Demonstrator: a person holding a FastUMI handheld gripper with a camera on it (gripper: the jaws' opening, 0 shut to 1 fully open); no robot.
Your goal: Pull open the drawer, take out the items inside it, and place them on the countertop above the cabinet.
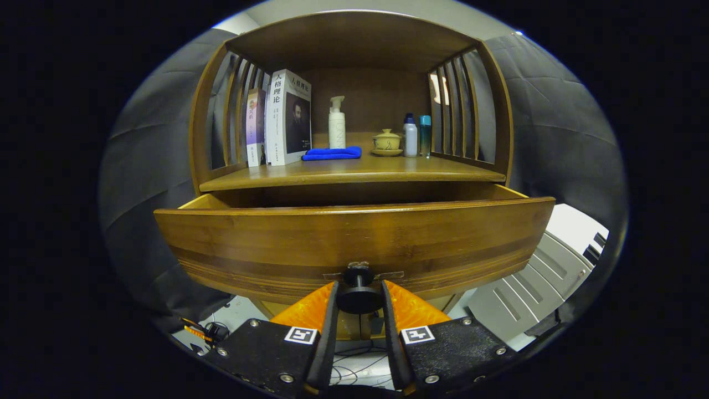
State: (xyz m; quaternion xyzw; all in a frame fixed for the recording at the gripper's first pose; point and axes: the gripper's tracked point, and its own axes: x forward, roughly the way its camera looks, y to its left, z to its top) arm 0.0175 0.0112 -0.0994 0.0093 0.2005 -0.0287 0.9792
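The wooden drawer (354,238) stands pulled out of the cabinet toward me. Its tall front panel hides whatever lies inside. A dark round knob (359,298) sits low on the middle of that panel. My gripper (359,299) is shut on the knob, with one finger pressing each side of it. Just above the drawer runs the countertop (354,173), a wooden shelf under a curved hood with slatted sides.
On the countertop stand upright books (285,119) at the left, a white pump bottle (337,124), a folded blue cloth (332,153), a lidded yellow cup (387,142) and two small bottles (416,136). A grey slatted panel (532,288) lies low to the right. Cables trail on the floor below.
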